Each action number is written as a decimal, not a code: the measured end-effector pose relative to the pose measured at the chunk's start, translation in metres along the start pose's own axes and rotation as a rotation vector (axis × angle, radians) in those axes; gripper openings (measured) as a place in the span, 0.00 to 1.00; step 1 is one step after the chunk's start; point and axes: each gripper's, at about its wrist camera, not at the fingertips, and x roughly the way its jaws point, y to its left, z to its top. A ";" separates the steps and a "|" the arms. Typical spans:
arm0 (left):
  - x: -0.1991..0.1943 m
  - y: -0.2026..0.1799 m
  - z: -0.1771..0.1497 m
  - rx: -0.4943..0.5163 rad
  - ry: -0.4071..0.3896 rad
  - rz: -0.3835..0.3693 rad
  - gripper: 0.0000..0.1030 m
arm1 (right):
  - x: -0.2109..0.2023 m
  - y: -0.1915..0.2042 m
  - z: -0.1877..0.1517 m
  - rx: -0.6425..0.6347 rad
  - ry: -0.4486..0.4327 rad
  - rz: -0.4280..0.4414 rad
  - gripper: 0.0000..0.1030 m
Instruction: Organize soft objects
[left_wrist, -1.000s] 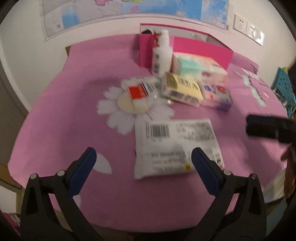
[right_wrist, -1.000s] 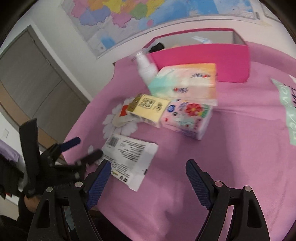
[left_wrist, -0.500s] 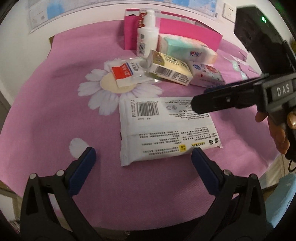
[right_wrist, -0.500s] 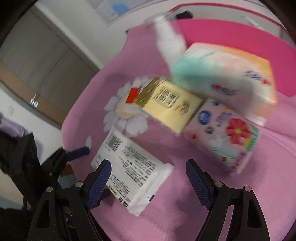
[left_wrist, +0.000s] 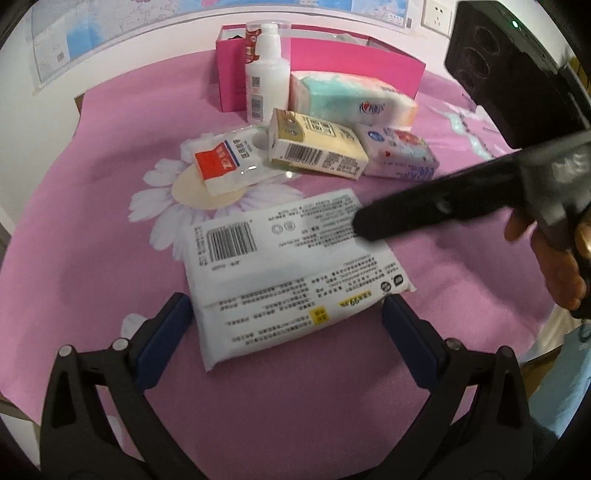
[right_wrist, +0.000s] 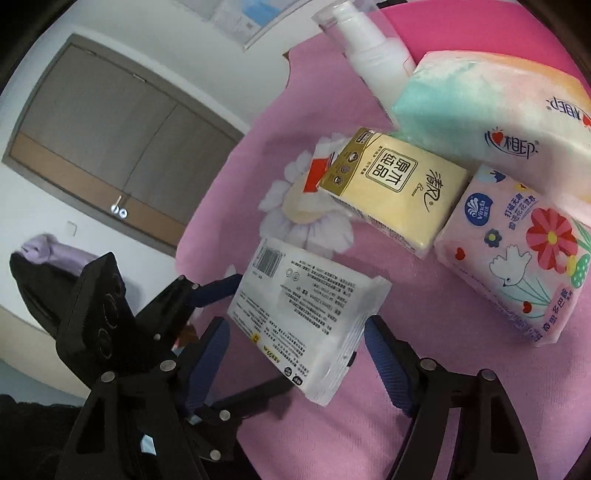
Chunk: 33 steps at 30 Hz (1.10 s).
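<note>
The white wipes pack lies flat on the pink tabletop, near the front edge. Your left hand-held gripper is now spread wide w/ the pack's near end between its fingers. Your right hand-held gripper, also spread, has come in over the pack's other end. Both moved closer, so a grab looks next.

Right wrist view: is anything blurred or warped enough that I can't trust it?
Right wrist view: the white wipes pack has soft, barely readable print; the yellow tissue pack is sharp; fisheye bends the door at left. Left wrist view: the right gripper crossing the wipes pack is motion-smeared, and glare spots the red-label packet.
</note>
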 end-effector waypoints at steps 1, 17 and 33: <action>0.000 0.002 0.001 -0.004 -0.001 -0.013 1.00 | -0.001 0.001 0.002 -0.013 -0.007 -0.046 0.50; 0.005 0.012 0.006 0.014 -0.025 -0.081 1.00 | 0.009 0.004 0.027 -0.056 0.076 0.039 0.81; 0.008 0.030 0.014 -0.040 -0.055 -0.192 1.00 | 0.004 -0.014 0.007 0.000 0.080 0.193 0.19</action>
